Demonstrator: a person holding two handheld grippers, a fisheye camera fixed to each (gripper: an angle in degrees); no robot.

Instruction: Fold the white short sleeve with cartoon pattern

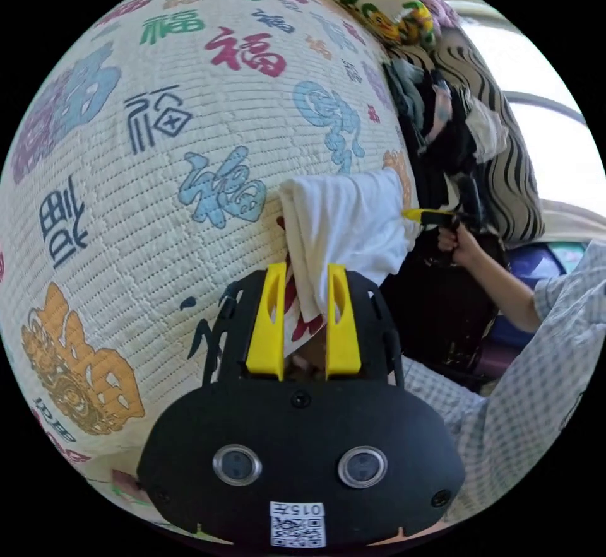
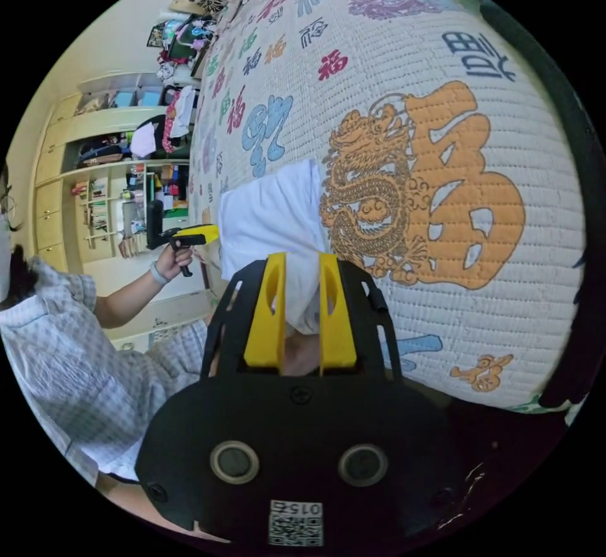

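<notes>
The white short sleeve shirt (image 1: pixel 344 222) hangs folded and stretched between both grippers, just above the patterned bed quilt (image 1: pixel 158 172). My left gripper (image 1: pixel 306 273) is shut on one end, where a bit of red print shows between the jaws. The right gripper's yellow tip (image 1: pixel 420 215) pinches the far end, held by a hand (image 1: pixel 457 241). In the right gripper view, my right gripper (image 2: pixel 302 263) is shut on bunched white shirt cloth (image 2: pixel 271 216). The left gripper (image 2: pixel 199 235) grips the opposite edge.
The quilt (image 2: pixel 442 109) covers the bed. A heap of clothes (image 1: pixel 442 122) and a striped pillow (image 1: pixel 517 172) lie at one end. Shelves with clutter (image 2: pixel 107 191) stand beyond the bed. The person's checked sleeve (image 1: pixel 536 380) is close beside the grippers.
</notes>
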